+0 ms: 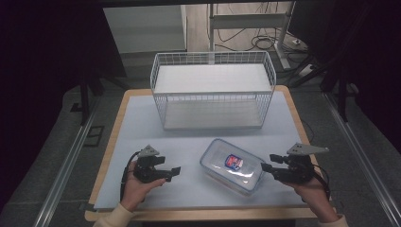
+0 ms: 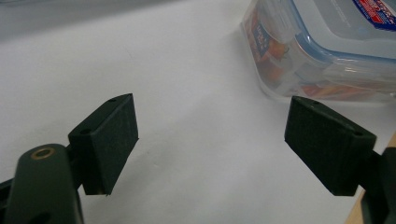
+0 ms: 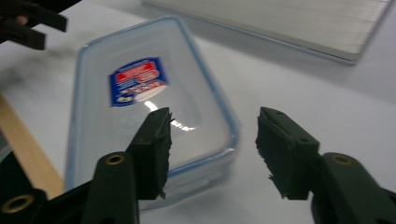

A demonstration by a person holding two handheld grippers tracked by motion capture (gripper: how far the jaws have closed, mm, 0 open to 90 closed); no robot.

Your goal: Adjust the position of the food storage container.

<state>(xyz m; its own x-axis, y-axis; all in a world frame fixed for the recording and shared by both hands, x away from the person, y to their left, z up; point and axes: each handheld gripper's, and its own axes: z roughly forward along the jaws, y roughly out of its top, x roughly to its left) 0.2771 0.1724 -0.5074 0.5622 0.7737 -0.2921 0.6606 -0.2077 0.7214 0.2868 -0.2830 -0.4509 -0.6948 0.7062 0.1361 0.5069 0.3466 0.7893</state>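
Observation:
A clear plastic food box [image 1: 231,166] with a blue-rimmed lid and a red and blue label lies at the near middle of the table. My left gripper [image 1: 176,171] is to its left, pointing at it, a short gap away. In the left gripper view the jaws [image 2: 210,128] stand wide open over bare table, with the box [image 2: 327,42] ahead at upper right. My right gripper [image 1: 265,166] is at the box's right end. Its jaws [image 3: 212,140] are open, hovering over a corner of the box [image 3: 135,93] without touching it.
A white wire basket [image 1: 213,90] with a white floor stands at the back middle of the table, and its base [image 3: 280,23] appears beyond the box. The table's wooden edge [image 1: 198,215] runs close in front of both hands. The left gripper [image 3: 28,21] appears far off in the right gripper view.

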